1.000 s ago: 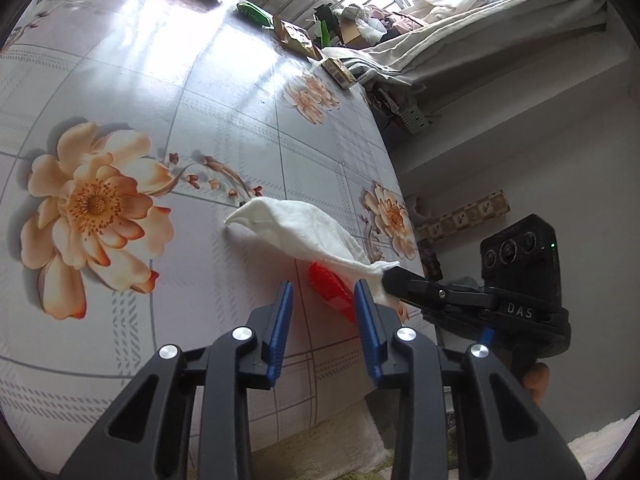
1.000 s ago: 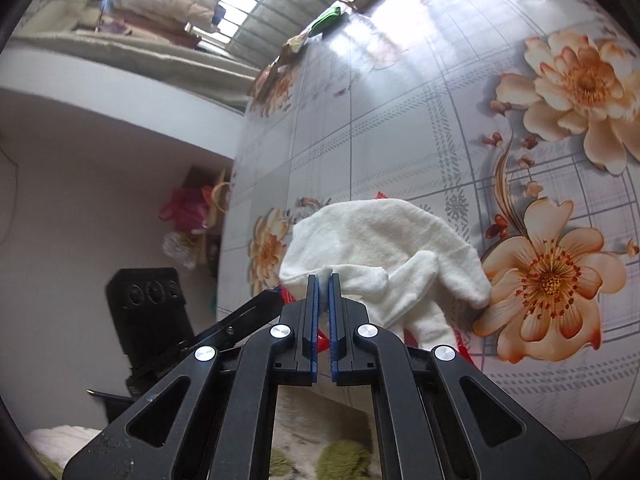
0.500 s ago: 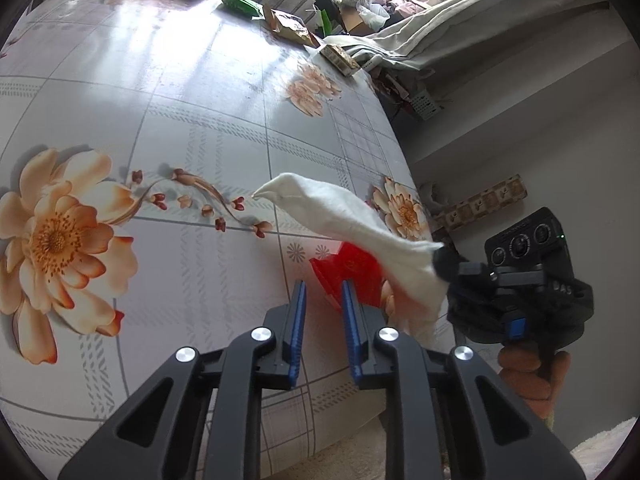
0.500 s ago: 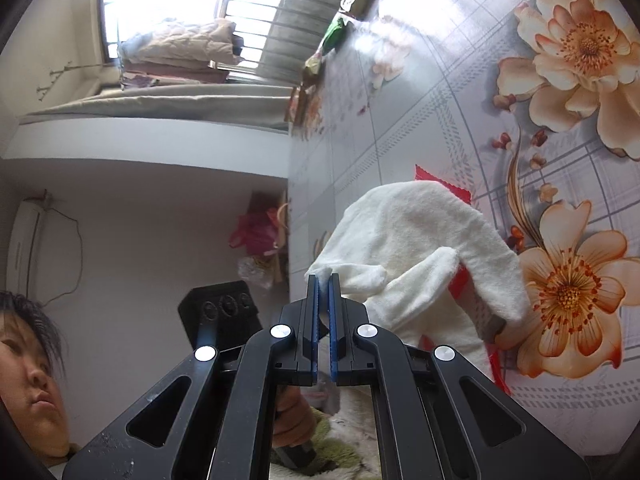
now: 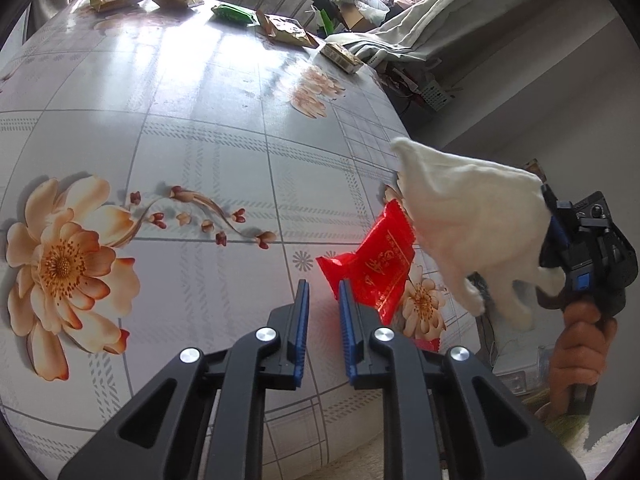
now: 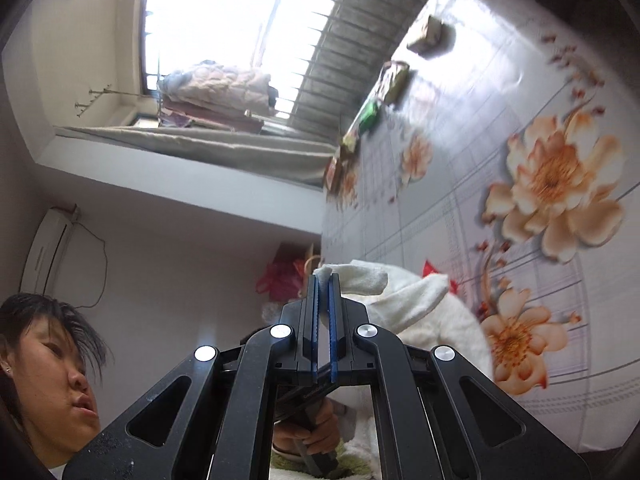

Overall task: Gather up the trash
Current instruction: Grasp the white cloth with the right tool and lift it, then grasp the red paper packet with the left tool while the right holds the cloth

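Note:
A red foil wrapper (image 5: pixel 374 264) lies on the flowered table (image 5: pixel 200 128) near its right edge. My left gripper (image 5: pixel 323 288) is open with a narrow gap, its tips just left of the wrapper's near corner, empty. My right gripper (image 6: pixel 324 280) is shut on a white cloth (image 6: pixel 416 304), held lifted off the table at the right edge; it also shows in the left wrist view (image 5: pixel 472 224), hanging above and right of the wrapper. A corner of the red wrapper (image 6: pixel 430 269) peeks out behind the cloth.
Several snack packets (image 5: pixel 280 28) and a green packet (image 5: pixel 234 14) lie along the table's far edge. Past the table's right edge are a wall, clutter and a bed (image 5: pixel 400 32). A person's face (image 6: pixel 52 364) is low left in the right wrist view.
My right gripper lifted the white cloth up and off to the right, uncovering the red wrapper. My left gripper's jaws narrowed and moved toward the wrapper.

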